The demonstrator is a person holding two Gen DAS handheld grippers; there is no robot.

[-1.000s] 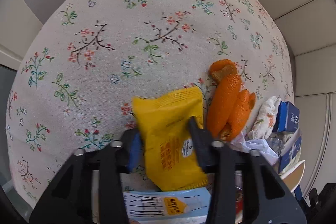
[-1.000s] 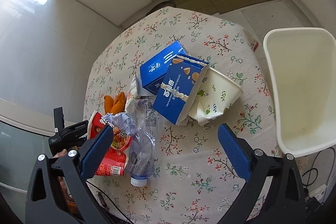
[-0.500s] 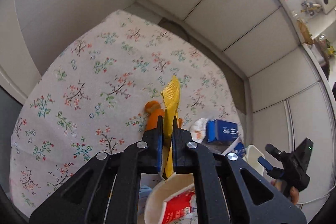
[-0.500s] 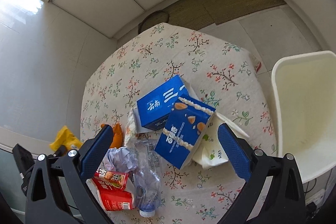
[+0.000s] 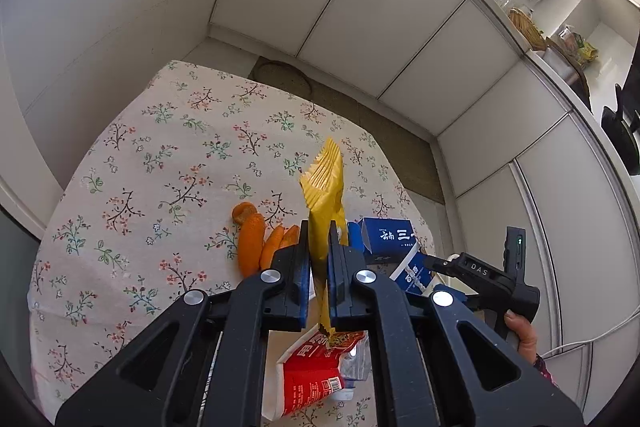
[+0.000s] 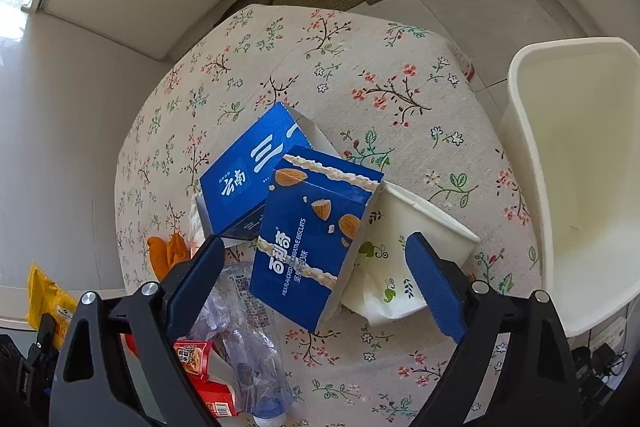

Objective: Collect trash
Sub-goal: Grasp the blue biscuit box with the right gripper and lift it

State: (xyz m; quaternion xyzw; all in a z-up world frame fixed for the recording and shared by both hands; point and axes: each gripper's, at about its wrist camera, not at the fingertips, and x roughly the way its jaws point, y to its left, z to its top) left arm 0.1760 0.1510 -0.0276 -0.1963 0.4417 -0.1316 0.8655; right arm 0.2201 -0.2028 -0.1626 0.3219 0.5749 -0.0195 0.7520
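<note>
Above the floral-cloth surface [image 5: 168, 155], left gripper [image 5: 319, 263] has lifted the yellow crinkled snack wrapper [image 5: 325, 195] clear, jaws pinching it w/ edge upright. Right gripper [image 6: 316, 275] hovers over the blue almond-biscuit box [image 6: 316, 227], jaws spread; next prob. the white plastic bin [image 6: 580, 187].

A flat yellow foil snack wrapper [image 5: 325, 203] stands on edge, lifted above the table, with its crimped end pointing up. Below it, curled orange peel pieces [image 5: 256, 243] lie on the floral cloth. A dark blue cardboard box with white characters [image 6: 256, 171] lies beside them, one end flap open. A blue almond biscuit box [image 6: 312, 239] leans on it, tilted, and partly covers a white paper bowl with leaf print [image 6: 404, 255], which lies on its side. A crushed clear plastic bottle [image 6: 248, 339] lies next to a red and white snack packet [image 5: 308, 375]. A white plastic bin [image 6: 576, 179] stands beside the table.
</note>
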